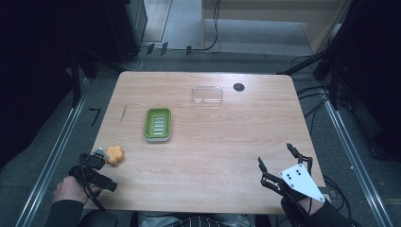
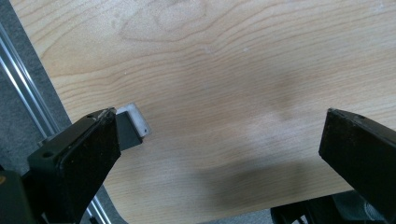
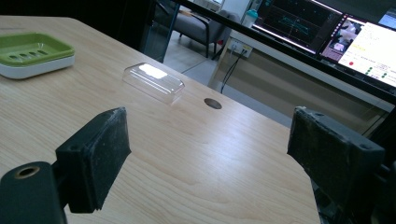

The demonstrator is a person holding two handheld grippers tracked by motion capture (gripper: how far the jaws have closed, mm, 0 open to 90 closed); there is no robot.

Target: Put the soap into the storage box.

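- The nearest thing to my left claw (image 1: 97, 158) is 1 orange, flower-shaped piece (image 1: 114, 154), lobed round its edge and soft-looking; from the high view I would guess it is a sponge or a soap, but it is too small to be sure.
- It lies on the wooden table (image 1: 213, 151) near the front left corner, just beside the tip of my left claw; whether they touch I cannot tell.
- Count on the table: 1 orange piece, 1 green soap dish (image 1: 158, 124) on a white base, 1 clear plastic lid (image 1: 207, 95) and 1 dark round hole (image 1: 239, 87) near the far edge.
- The green soap dish sits left of the table's middle; the clear plastic lid lies beyond it toward the far edge, well apart from the orange piece.
- My left claw (image 2: 219, 140) has its jaws spread wide, with bare wood and a small pale tab between them; nothing is gripped.
- My right claw (image 1: 279, 163) hovers at the front right of the table, jaws spread wide too, and in its own view (image 3: 208, 149) there is bare tabletop between the pads.
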